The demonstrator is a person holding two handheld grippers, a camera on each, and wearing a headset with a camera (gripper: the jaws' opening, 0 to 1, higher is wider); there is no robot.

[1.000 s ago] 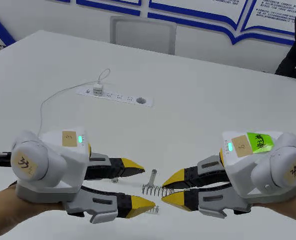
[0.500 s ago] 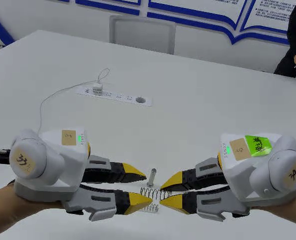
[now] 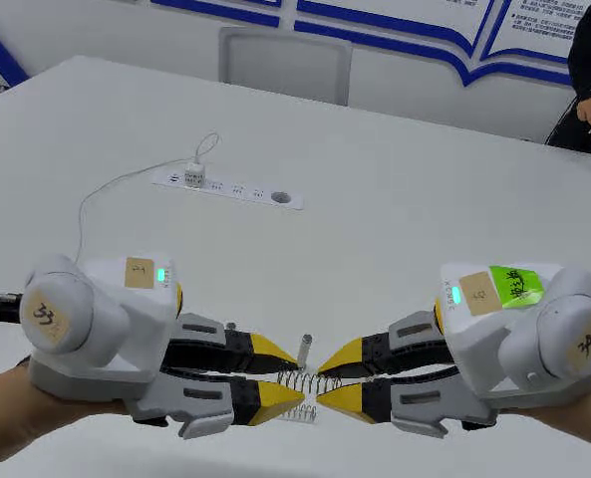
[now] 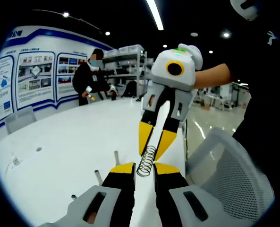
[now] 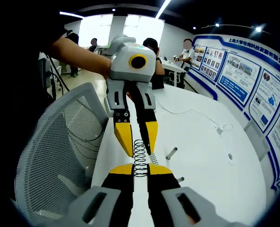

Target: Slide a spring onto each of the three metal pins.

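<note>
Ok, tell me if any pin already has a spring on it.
No, the three pins stand bare on the table; the spring is up off them.

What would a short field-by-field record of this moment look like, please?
right tongs: shut on one end of the spring
left tongs: around the spring's other end, grip unclear
pin: upright just behind the spring, bare
second spring: lying on the table near the tongs
power strip: farther back on the table
</note>
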